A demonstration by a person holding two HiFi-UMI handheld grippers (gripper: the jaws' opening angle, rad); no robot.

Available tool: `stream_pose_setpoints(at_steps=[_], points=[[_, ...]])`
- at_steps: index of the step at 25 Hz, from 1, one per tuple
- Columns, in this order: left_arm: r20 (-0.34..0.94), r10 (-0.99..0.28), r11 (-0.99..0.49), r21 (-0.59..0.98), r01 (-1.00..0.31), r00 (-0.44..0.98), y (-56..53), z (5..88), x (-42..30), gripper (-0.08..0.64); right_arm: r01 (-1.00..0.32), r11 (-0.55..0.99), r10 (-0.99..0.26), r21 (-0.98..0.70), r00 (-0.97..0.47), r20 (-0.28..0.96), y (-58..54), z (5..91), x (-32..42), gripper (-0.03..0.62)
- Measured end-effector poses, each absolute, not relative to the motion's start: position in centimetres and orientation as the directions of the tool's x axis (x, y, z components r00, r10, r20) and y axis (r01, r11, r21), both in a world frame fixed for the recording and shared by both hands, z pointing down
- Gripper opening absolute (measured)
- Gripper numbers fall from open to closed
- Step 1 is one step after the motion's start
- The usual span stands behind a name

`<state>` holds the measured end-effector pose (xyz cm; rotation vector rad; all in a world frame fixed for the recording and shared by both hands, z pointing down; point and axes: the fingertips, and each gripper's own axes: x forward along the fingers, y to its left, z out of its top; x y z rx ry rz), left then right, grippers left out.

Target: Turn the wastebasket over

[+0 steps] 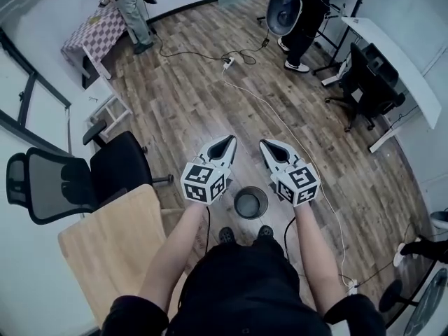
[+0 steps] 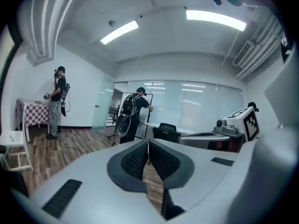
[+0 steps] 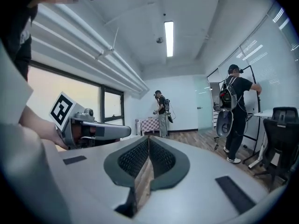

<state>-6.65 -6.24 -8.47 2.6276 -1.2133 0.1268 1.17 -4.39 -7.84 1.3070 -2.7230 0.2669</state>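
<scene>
**Mia:** Where is the wastebasket (image 1: 250, 203)?

**Tom:** It sits on the wood floor (image 1: 210, 82), very near the person, just past their shoes (image 1: 225, 235). From above it looks like a round ring with a dark middle.

**Mia:** Is it upside down?

**Tom:** I can't tell. The dark middle may be the open mouth, or it may be the bottom. The picture is too small there.

**Mia:** What are the two tools doing?

**Tom:** The left gripper (image 1: 225, 144) is to the left of the basket and the right gripper (image 1: 271, 148) is to the right. Both are held up high, well above it, and they point far out across the room, not down.

**Mia:** Are they holding something?

**Tom:** No. The jaws of each one are pressed together, and there is nothing between them. You only see floor through the little gap.

**Mia:** So which step is it?

**Tom:** It fits two. The hands may be up before they go down to the basket. Or the basket may be turned over and let go, with the hands up and away from it.

**Mia:** What does a next move need?

**Tom:** I think any grab needs the jaws to open and the hands to go far down to the rim. Whether that is needed, I can't say.
</scene>
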Motion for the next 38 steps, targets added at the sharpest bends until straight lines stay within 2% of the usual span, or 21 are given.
stream_pose_setpoints(at_steps=[13, 38], points=[[0.12, -0.749, -0.641, 0.118, -0.758, 0.652, -7.4, -15.3, -8.7, 0.017, -0.778, 0.622, -0.773, -0.094, -0.628, 0.089, -6.0, -14.8, 0.1, 0.034], [0.145, -0.75, -0.634, 0.123, -0.764, 0.645, -7.8, -14.8, -9.5, 0.018, -0.751, 0.655, -0.738, -0.083, -0.66, 0.141, -6.1, -14.2, -1.5, 0.032]])
